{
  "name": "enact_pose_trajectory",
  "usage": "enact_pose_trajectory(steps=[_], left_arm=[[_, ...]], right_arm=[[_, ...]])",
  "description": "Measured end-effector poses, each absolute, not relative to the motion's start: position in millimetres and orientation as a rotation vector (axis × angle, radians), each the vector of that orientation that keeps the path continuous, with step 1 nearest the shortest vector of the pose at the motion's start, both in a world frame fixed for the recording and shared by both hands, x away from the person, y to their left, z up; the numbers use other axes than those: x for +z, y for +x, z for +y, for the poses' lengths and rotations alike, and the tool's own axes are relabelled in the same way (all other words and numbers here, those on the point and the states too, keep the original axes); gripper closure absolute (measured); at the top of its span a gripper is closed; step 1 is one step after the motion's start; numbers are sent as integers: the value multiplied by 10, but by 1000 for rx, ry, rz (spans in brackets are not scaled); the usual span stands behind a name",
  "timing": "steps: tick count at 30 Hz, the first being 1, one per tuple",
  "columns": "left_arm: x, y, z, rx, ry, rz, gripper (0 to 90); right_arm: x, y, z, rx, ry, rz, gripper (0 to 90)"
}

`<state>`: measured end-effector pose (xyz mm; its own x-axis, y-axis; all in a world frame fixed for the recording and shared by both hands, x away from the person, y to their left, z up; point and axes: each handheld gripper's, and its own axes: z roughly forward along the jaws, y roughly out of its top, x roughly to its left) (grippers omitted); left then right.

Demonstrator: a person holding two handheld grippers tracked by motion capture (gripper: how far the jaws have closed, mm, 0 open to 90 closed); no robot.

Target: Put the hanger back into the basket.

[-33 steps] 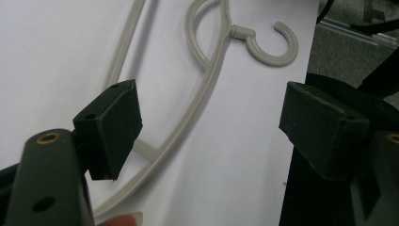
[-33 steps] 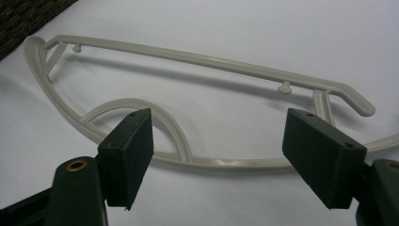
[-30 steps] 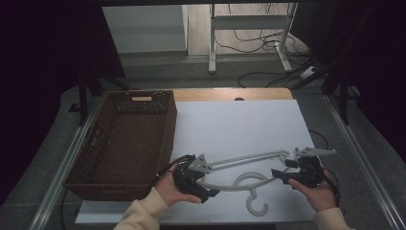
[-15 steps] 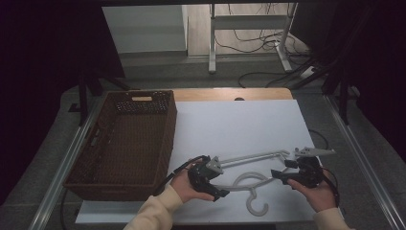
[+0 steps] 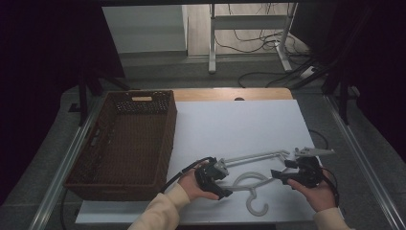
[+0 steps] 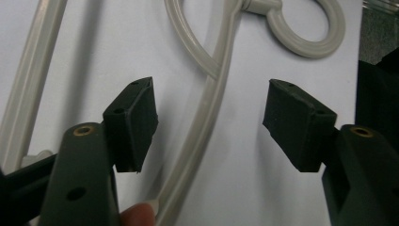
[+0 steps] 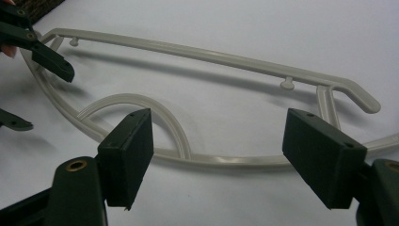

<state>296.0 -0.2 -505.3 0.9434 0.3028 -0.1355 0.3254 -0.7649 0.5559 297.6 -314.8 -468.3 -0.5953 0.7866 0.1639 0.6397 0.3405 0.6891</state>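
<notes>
We have the hanger [image 5: 253,179] lying flat on the white tabletop [image 5: 239,124], beside the basket [image 5: 127,139], not yet lifted. Our left tongs [image 6: 209,125] have just been closing around its curved arm without touching; our right tongs [image 7: 216,155] stand wide before its bar. Gripping and moving remain.

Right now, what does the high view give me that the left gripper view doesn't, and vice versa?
High view alone: the brown basket left of the white sheet, both hands, and the right gripper by the hanger's far end. Left gripper view alone: the left gripper astride one hanger arm, pads clear of it, jaws closing in. Both: the pale hanger and its hook.
</notes>
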Motion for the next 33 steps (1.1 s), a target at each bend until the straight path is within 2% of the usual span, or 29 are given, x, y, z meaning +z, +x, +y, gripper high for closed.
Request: enact_pose_trajectory(steps=[6, 12, 16, 27, 33], left_arm=[[-5122, 2978, -72, -67, 2510, 440, 383], [-5158, 2972, -136, -61, 2528, 409, 467], [-5158, 2955, -160, -22, 2535, 382, 540], [-5156, 2903, -215, 62, 2554, 349, 653], [-5158, 2874, -237, 66, 2552, 344, 724]], right_arm=[[-4683, 2977, -3152, 1093, 1301, 2402, 253], [-4684, 2978, -3155, 1092, 1302, 2402, 253], [-4684, 2979, -3161, 1095, 1301, 2400, 253], [-4687, 2981, -3157, 1089, 1301, 2403, 253], [-4684, 2983, -3157, 1090, 1302, 2401, 253]])
